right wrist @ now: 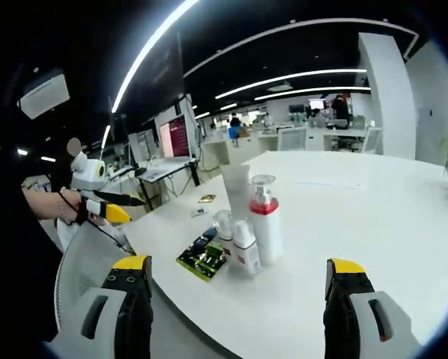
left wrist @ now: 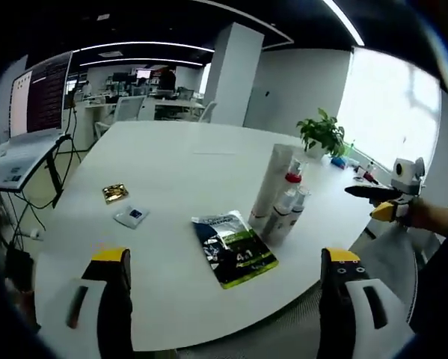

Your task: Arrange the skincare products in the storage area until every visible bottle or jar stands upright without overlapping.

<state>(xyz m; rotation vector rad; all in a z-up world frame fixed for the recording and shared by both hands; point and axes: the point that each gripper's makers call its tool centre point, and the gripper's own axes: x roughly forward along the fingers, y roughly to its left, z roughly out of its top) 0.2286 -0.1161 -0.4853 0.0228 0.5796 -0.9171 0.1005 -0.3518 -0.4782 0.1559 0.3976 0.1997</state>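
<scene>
Right gripper (right wrist: 235,288): jaws are held wide apart above the table's near edge, nothing between them.
Table (right wrist: 358,217): white and round.
Bottles: a red-collared pump bottle (right wrist: 265,221), a tall white tube (right wrist: 237,191) and two small bottles (right wrist: 236,243) are stood upright, close together.
Packet (right wrist: 203,256): a green-and-black packet is laid flat beside the bottles.
Left gripper (right wrist: 111,206): seen at left, held in a hand.

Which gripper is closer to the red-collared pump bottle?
Right. The right gripper faces the red-collared pump bottle closely; the left gripper sits farther, beyond the green packet.
</scene>
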